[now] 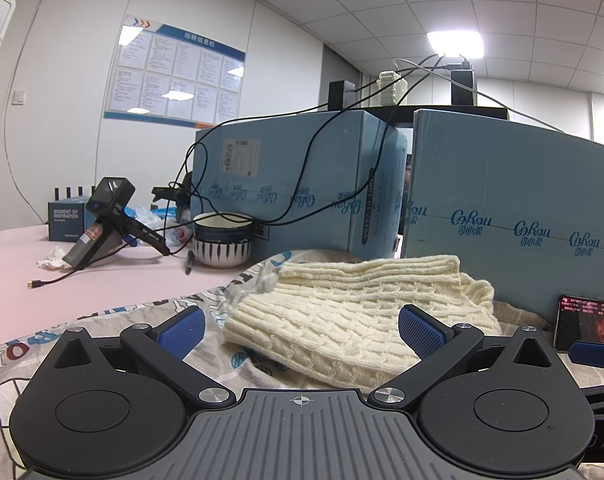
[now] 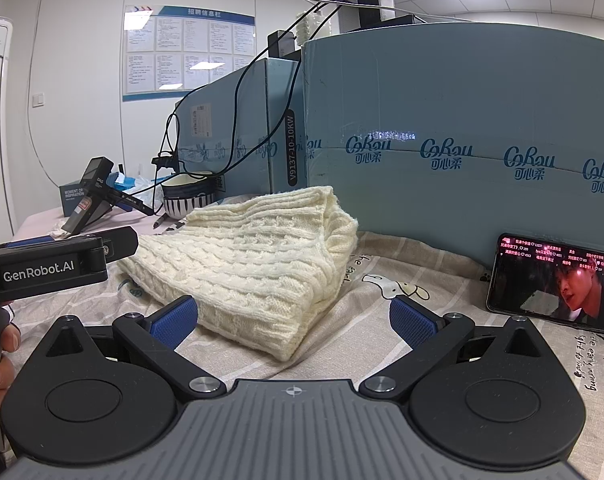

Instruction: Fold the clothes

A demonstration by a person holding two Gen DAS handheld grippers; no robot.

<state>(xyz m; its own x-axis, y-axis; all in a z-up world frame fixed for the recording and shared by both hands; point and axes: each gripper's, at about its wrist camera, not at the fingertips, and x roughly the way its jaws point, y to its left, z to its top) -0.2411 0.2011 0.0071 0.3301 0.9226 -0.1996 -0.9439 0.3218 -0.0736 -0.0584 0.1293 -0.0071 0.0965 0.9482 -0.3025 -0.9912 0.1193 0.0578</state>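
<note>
Cream sweater (image 2: pixel 257 252) folded on the printed sheet (image 2: pixel 382 336), both grippers, left (image 1: pixel 299 330) and right (image 2: pixel 291 318), fingers spread apart, empty, phone (image 2: pixel 554 282) propped at right against blue boxes (image 2: pixel 462 120)

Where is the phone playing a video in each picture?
Left wrist view: the phone sits at the far right edge, cut off by the frame.
Right wrist view: the phone is at right, leaning against the blue box.
Shared landmark: the cream knitted sweater.

Left hand-held gripper (image 1: pixel 301 330) and right hand-held gripper (image 2: pixel 293 318) both gape wide, side by side, holding nothing.
</note>
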